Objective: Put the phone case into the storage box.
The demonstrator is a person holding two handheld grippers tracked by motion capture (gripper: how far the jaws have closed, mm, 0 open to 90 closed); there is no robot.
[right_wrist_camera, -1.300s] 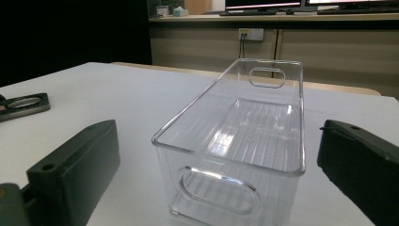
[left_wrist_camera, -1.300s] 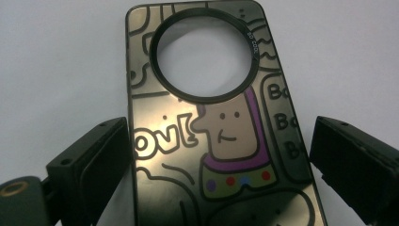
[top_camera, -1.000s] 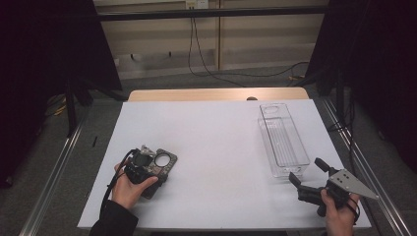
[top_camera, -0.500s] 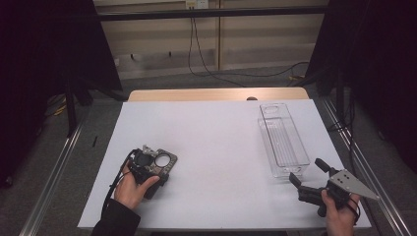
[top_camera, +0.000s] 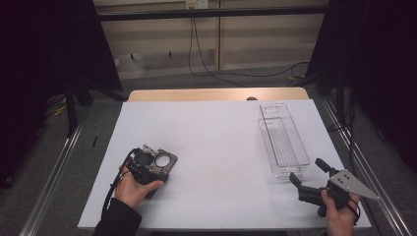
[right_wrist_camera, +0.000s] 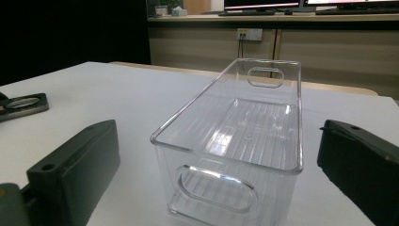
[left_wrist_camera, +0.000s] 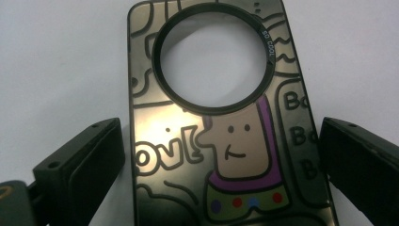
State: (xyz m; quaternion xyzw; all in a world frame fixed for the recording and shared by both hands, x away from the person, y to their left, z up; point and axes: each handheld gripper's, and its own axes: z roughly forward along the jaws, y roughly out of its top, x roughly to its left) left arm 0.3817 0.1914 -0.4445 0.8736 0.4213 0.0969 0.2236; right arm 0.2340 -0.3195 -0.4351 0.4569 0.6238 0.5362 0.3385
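The phone case [left_wrist_camera: 221, 127] lies flat on the white tabletop [top_camera: 216, 142] at its near left. It is a dark, glossy case printed with a cartoon figure and lettering, with a large round opening ringed in black toward its far end. The left tongs [top_camera: 155, 164] sit directly over it, held in the person's left hand [top_camera: 135, 187]. In the left gripper view the two black jaws stand wide, one on either side of the case, each with a strip of bare tabletop showing between jaw and case edge; no contact is visible.

The right tongs [top_camera: 307, 173] rest at the near right of the tabletop, jaws wide and holding nothing. Just beyond them stands a clear plastic bin [right_wrist_camera: 235, 141], empty, long axis running near to far, well apart from the phone case.
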